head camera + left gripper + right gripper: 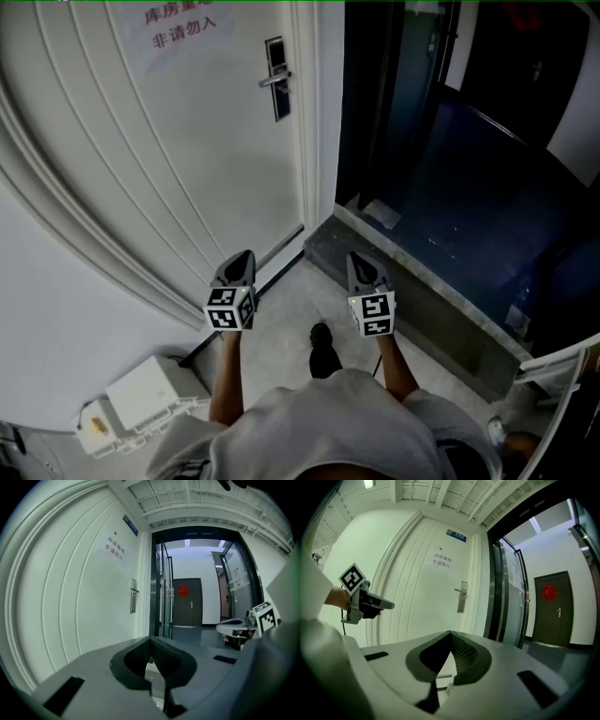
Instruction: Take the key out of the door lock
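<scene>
jaws together on left gripper (246,256) and right gripper (359,259); door lock (279,96) too small for detail.

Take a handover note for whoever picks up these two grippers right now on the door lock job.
Left gripper: shut, empty, held low in front of the person.
Right gripper: shut, empty, beside the left one, at about the same height.
Lock: plate with lever handle near the right edge of the white door, well ahead of both grippers.
Key: too small to make out from here.
Done: nothing; neither gripper is at the lock.
Left: walk up, find the key, grip it, probably with the right gripper, and pull it out.
</scene>
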`<state>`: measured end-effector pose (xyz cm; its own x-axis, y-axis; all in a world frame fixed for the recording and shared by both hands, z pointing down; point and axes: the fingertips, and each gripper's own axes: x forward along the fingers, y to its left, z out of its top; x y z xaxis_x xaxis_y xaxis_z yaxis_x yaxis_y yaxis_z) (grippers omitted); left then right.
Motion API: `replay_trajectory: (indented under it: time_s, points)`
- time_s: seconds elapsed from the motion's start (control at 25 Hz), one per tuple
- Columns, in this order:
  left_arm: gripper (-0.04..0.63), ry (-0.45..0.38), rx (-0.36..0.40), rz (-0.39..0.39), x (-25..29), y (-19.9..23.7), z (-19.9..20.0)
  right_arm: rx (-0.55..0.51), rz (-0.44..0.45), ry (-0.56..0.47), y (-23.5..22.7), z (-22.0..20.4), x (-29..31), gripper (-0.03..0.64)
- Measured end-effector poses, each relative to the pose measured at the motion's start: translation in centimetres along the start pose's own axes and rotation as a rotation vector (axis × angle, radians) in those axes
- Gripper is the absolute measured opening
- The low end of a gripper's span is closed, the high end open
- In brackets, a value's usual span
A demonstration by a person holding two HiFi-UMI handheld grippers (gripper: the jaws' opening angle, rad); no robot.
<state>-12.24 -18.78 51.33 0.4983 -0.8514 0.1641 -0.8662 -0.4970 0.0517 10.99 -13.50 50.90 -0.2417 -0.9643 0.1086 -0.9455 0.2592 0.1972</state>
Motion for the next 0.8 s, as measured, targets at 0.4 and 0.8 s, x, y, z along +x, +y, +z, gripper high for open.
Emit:
replay_trajectory:
  time_s: [0.4,0.8]
  points:
    - [0.018,-0.006,-0.009,0.032,15.0,4.4,4.9,-0.026,0.051,-0.004,-7.7,2.3,14.8,0.023]
    - [0.018,0.012,-0.008,0.058,25.8,7.0,6.9,-0.032,0.097,0.005,-12.8,2.2,24.9,0.023]
